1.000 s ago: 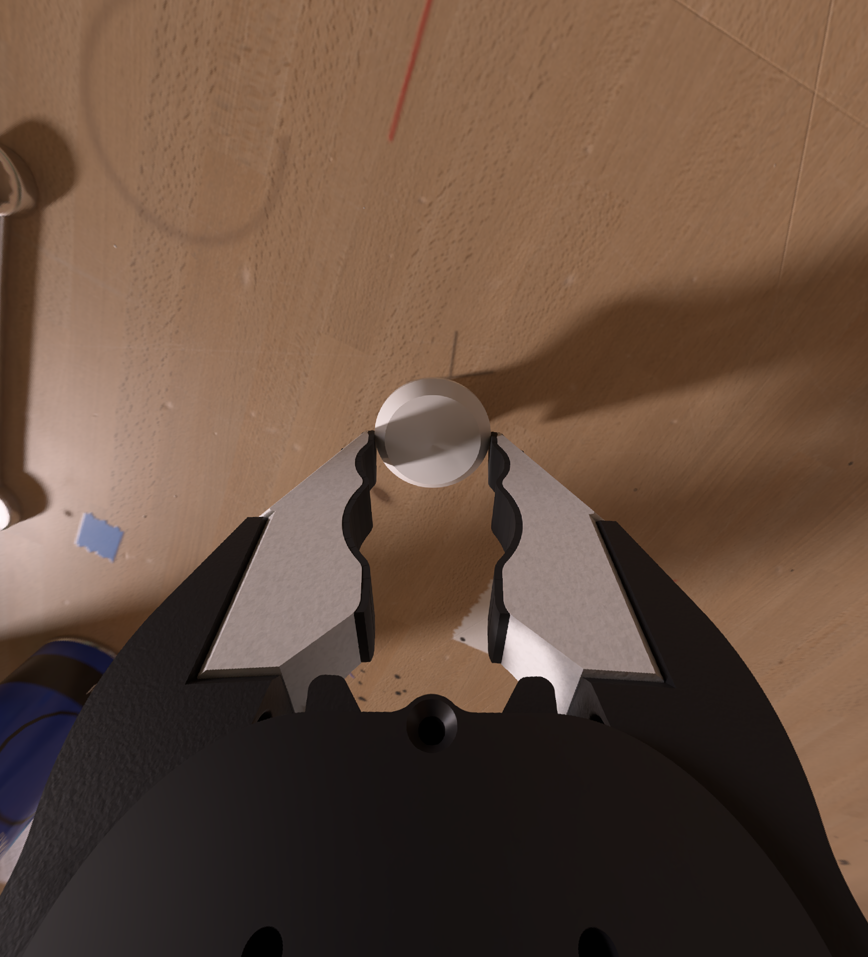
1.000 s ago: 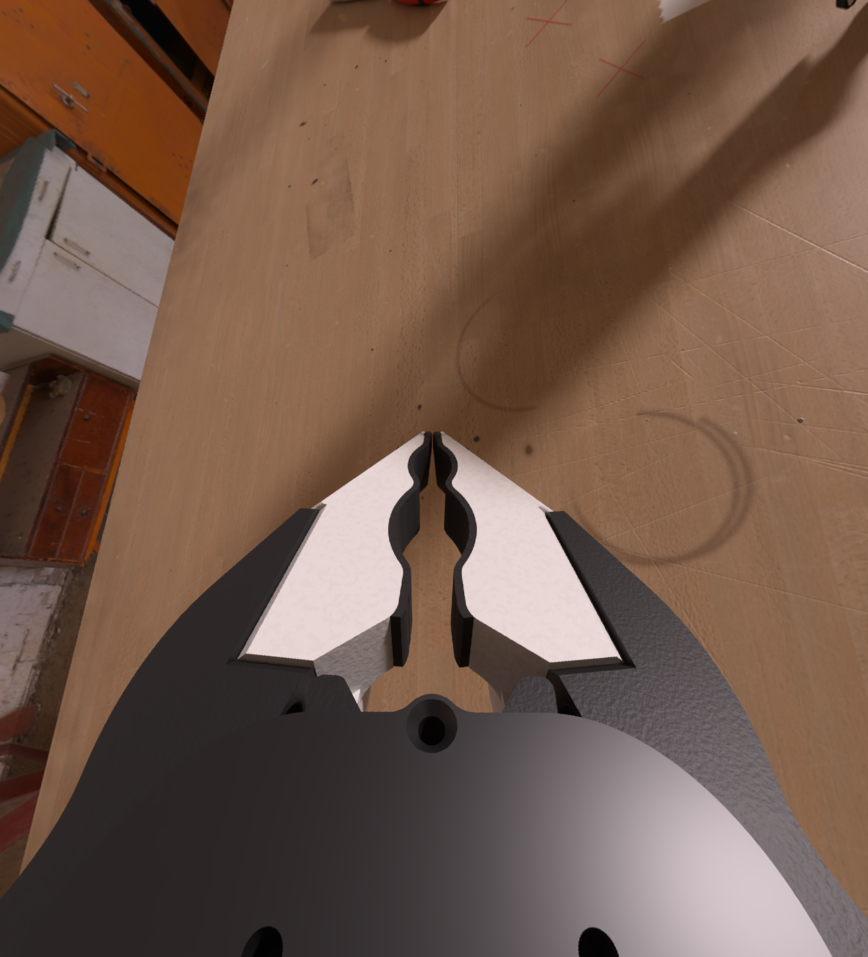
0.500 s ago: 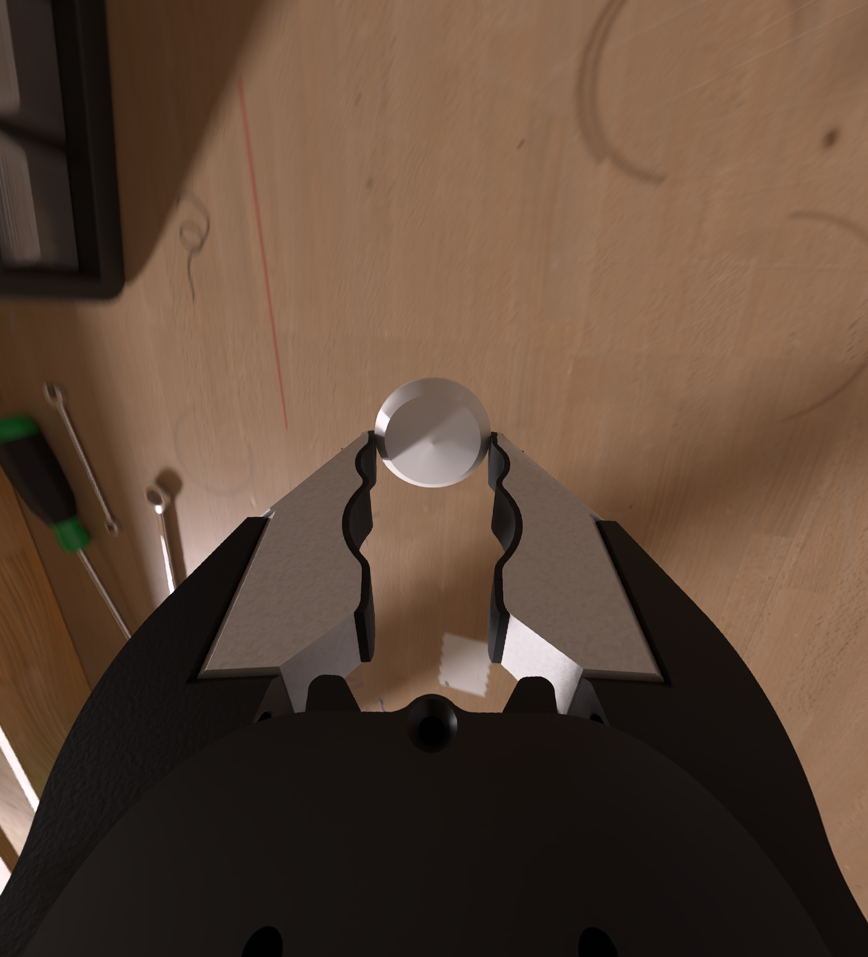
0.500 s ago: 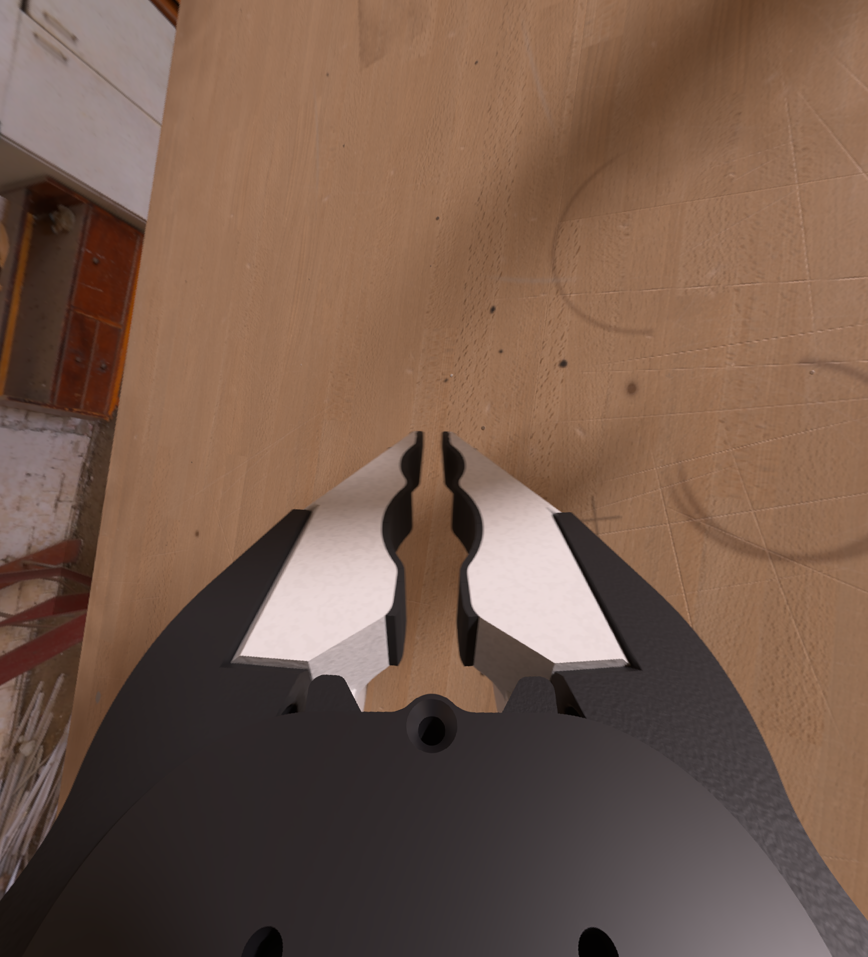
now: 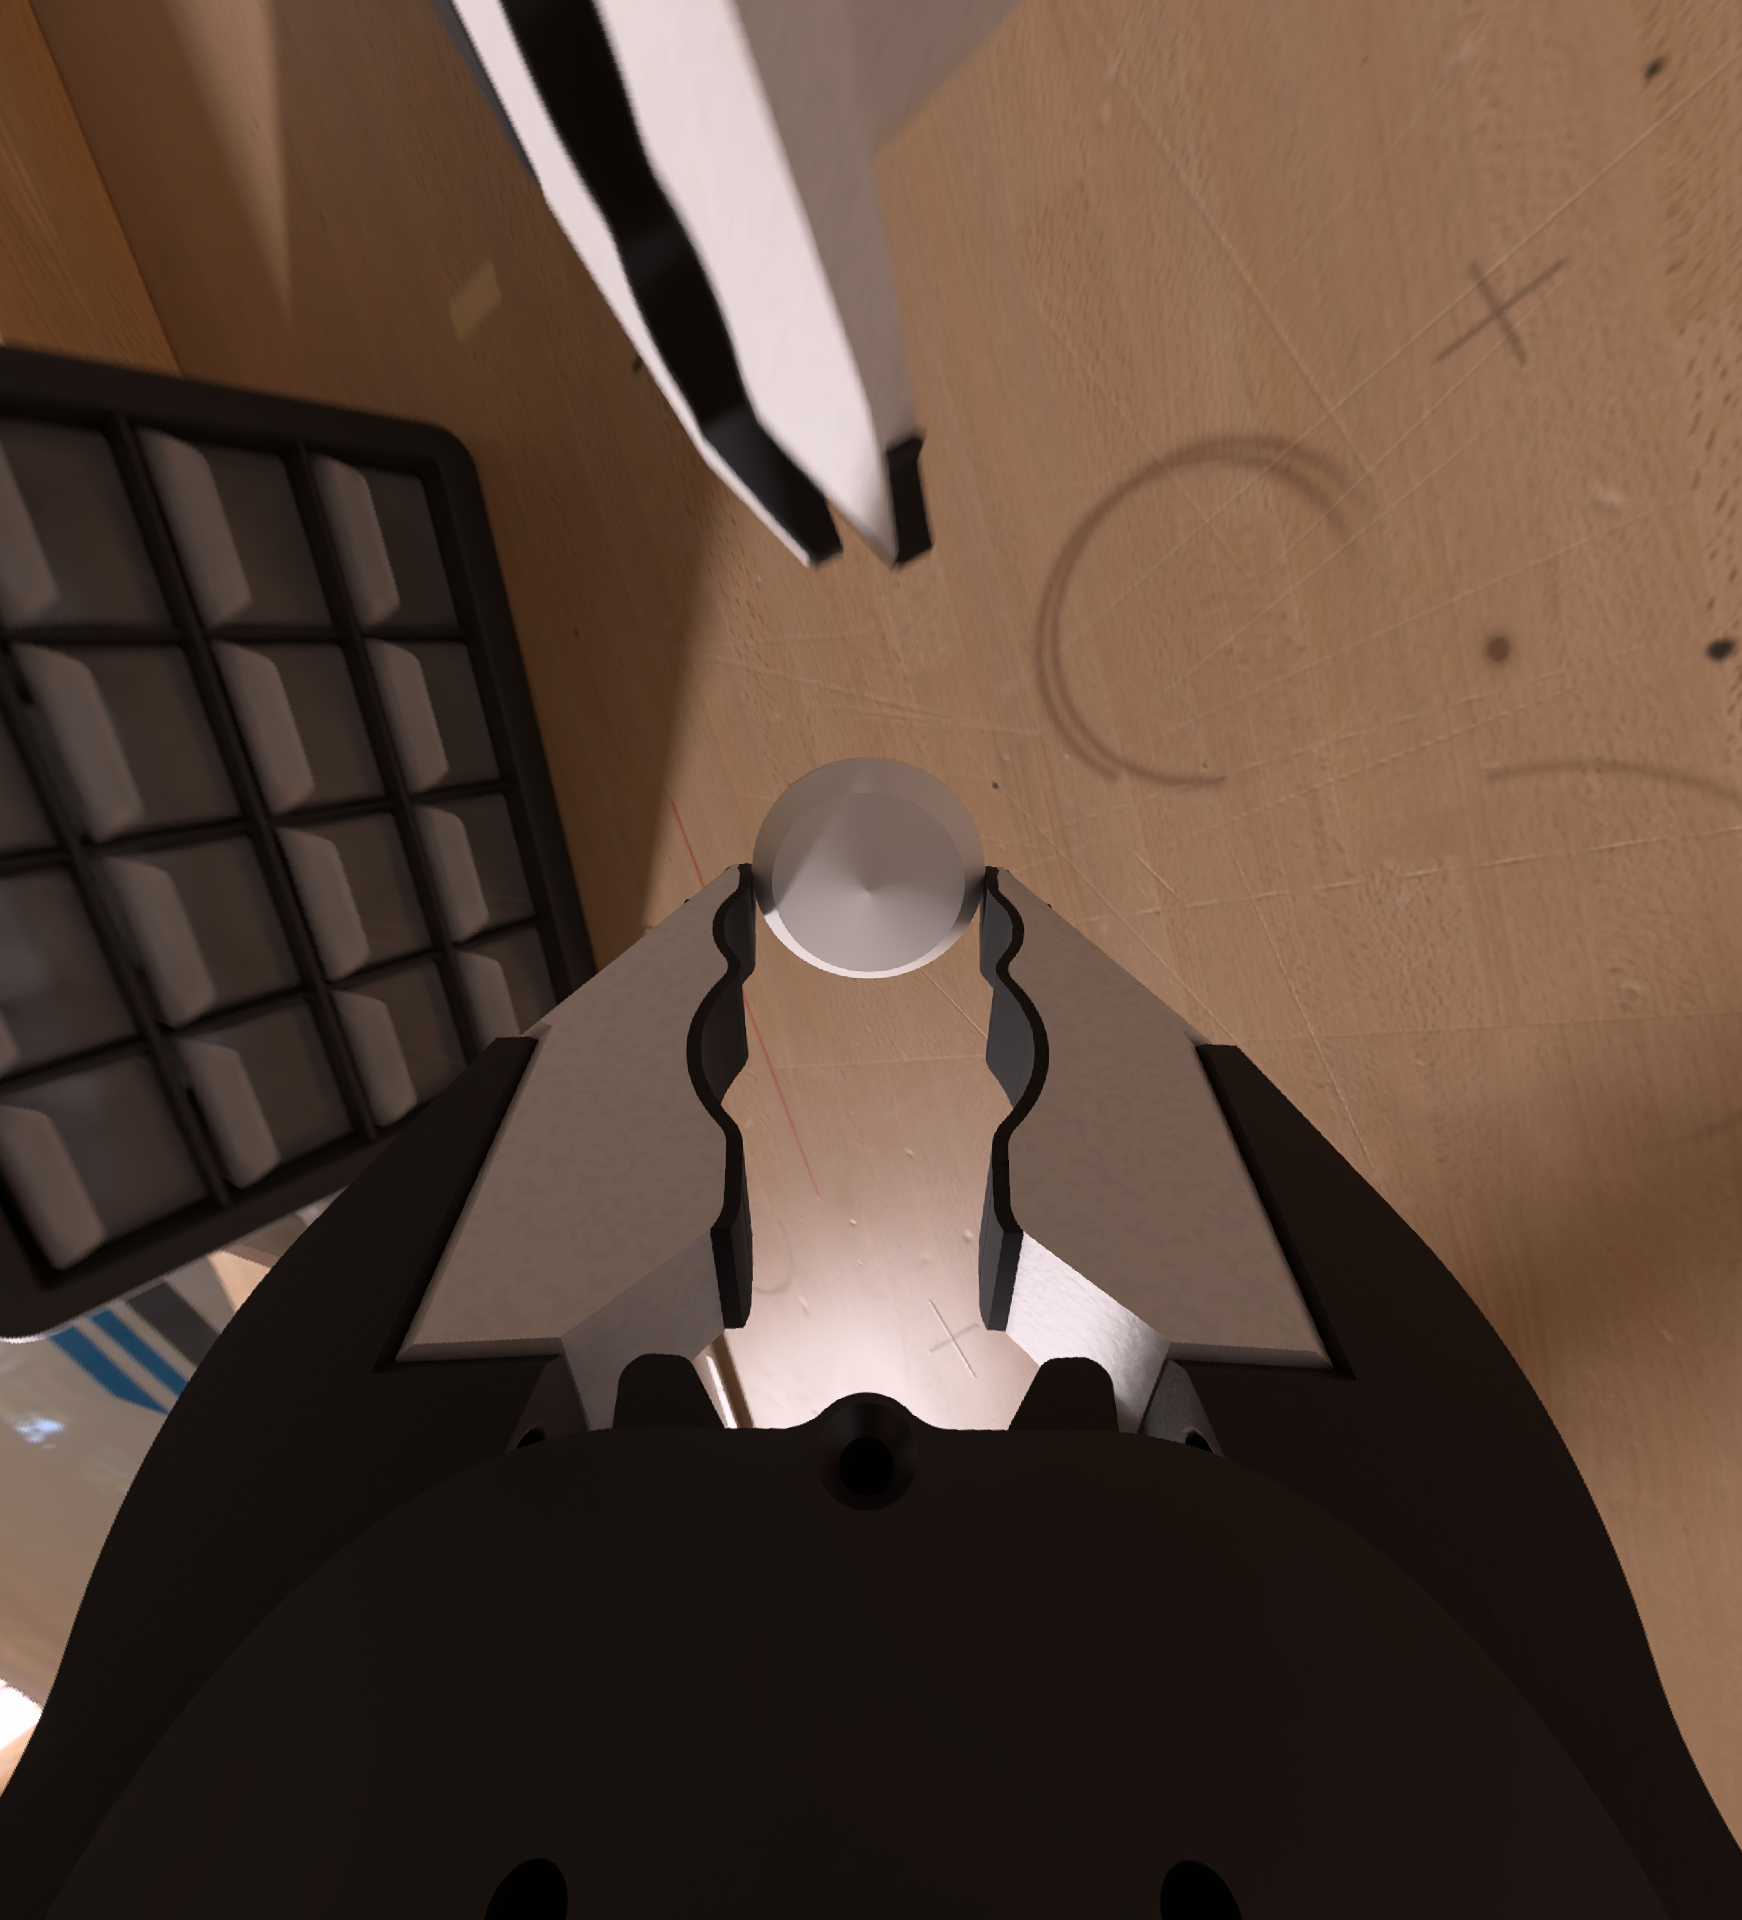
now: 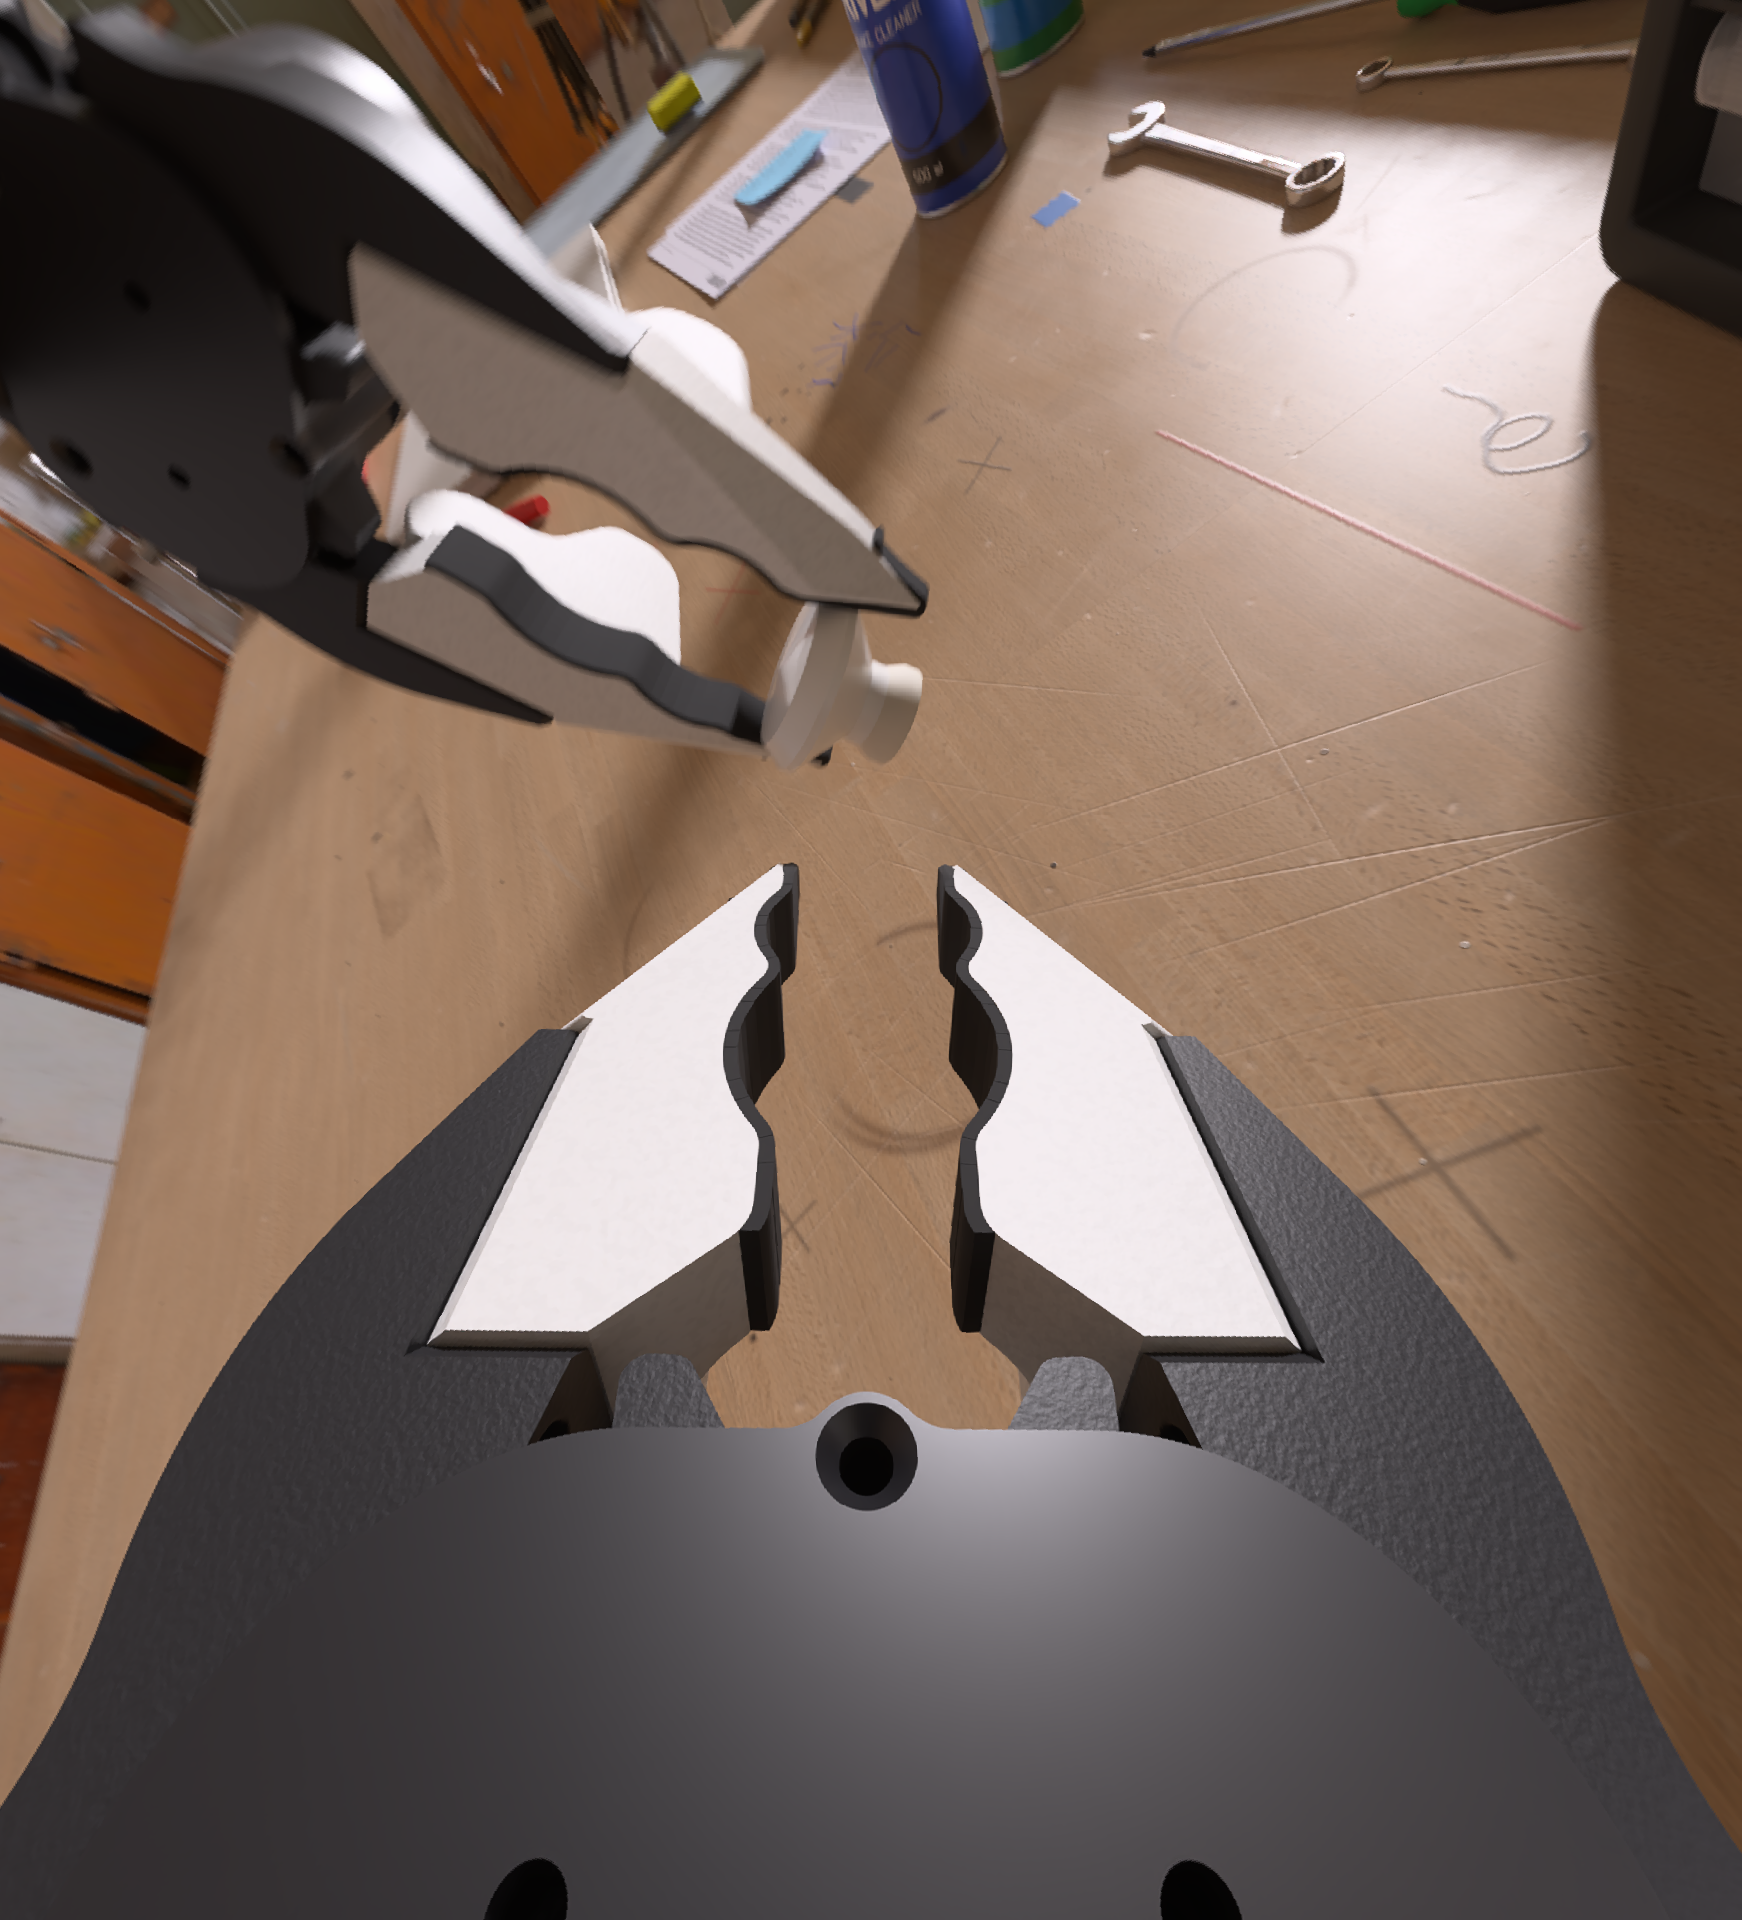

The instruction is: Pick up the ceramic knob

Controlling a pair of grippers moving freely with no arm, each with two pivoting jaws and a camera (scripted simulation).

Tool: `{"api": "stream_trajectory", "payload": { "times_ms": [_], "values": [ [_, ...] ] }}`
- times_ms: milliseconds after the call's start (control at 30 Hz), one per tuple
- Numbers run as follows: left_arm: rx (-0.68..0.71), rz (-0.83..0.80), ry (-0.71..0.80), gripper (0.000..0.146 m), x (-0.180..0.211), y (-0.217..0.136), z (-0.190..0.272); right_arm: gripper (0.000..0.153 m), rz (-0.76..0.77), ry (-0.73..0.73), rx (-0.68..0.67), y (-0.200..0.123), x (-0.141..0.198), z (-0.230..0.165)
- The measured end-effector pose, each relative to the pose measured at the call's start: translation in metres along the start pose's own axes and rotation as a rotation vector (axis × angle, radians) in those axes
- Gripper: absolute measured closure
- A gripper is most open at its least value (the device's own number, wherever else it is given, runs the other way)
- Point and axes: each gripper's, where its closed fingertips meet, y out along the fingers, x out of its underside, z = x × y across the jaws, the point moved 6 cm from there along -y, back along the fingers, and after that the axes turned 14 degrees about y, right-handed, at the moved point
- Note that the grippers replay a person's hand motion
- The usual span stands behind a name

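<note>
The white ceramic knob is pinched between the tips of my left gripper, held well above the wooden bench. In the right wrist view the left gripper comes in from the upper left with the knob in its tips, stem pointing right. My right gripper is open and empty, its tips just below and in front of the knob. Its fingers show at the top of the left wrist view, pointing down toward the knob.
A black parts organiser with grey bins lies at the left. On the bench farther off are a blue spray can, a wrench, a paper sheet and a dark box. Orange drawers stand left.
My left gripper has swung with the knob so that the organiser and right gripper came into view. My right gripper opened from nearly shut and tilted up toward the knob.
</note>
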Motion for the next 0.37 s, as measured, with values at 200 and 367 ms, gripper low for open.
{"api": "stream_trajectory", "payload": {
  "times_ms": [200,367],
  "values": [
    [-0.032,0.017,0.063,0.103,-0.021,-0.006,-0.002,0.138,0.023,0.038,-0.089,0.008,0.001,-0.002],
    [-0.040,0.021,0.033,0.103,-0.016,-0.019,-0.002,0.152,0.056,0.033,-0.097,0.003,-0.003,-0.006]
  ]
}}
